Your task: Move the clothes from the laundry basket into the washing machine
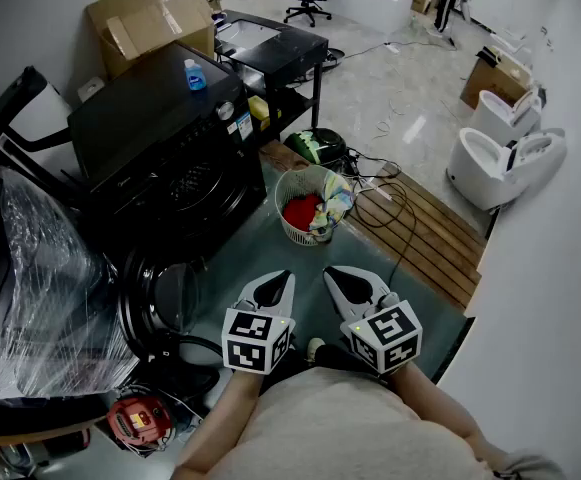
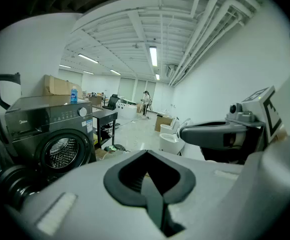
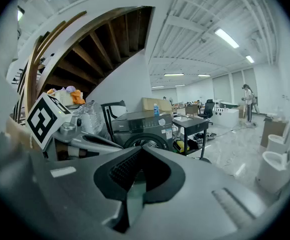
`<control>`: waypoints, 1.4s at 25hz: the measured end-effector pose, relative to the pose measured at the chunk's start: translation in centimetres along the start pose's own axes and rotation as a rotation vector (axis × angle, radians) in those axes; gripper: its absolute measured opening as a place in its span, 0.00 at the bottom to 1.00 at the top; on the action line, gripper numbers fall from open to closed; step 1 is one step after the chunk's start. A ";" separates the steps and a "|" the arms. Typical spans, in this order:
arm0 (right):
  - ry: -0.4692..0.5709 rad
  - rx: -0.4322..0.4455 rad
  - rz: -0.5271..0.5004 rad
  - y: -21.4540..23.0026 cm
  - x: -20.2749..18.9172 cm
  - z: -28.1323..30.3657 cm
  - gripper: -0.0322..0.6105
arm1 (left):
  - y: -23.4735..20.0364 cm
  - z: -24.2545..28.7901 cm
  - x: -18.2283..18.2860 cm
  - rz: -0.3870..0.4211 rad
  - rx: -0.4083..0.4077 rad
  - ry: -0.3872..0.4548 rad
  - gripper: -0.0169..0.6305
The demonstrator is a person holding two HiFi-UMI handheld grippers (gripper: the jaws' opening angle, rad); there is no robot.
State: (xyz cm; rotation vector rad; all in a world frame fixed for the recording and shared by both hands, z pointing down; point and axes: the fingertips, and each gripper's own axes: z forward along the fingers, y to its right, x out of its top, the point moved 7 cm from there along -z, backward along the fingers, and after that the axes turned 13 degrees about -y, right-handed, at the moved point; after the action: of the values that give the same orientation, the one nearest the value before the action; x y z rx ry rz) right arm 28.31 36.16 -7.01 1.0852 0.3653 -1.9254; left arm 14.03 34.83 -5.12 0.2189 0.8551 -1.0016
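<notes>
A white mesh laundry basket stands on the floor in front of me. It holds a red garment, and a pale patterned cloth hangs over its right rim. The black washing machine is to the left, its round door swung open; the drum shows in the left gripper view. My left gripper and right gripper hover side by side, short of the basket. Both are shut with nothing in them. Each gripper view shows its jaws closed and empty, left gripper and right gripper.
A blue bottle stands on the machine. Behind it are a black shelf cart and a cardboard box. A wooden board with cables lies right of the basket; white toilets stand beyond. A plastic-wrapped bundle sits at left.
</notes>
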 end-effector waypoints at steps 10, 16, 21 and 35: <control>-0.010 -0.025 -0.024 1.4 -0.3 -0.9 0.09 | 0.7 0.7 0.1 -0.010 0.025 0.022 0.19; 0.013 -0.004 0.068 2.2 -2.0 -1.9 0.09 | 1.2 0.4 -0.8 -0.041 0.045 0.050 0.19; -0.045 0.034 0.086 2.4 -2.8 -0.6 0.09 | -0.2 0.7 -1.6 -0.079 0.064 0.005 0.19; -0.032 -0.051 0.137 9.7 5.2 10.2 0.09 | -10.7 8.6 5.7 -0.048 -0.027 -0.063 0.19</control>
State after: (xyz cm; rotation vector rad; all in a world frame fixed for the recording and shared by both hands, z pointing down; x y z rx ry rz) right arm 29.24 21.54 -3.82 1.0189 0.3131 -1.8003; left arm 11.39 20.77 -1.24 0.1437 0.8188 -1.0360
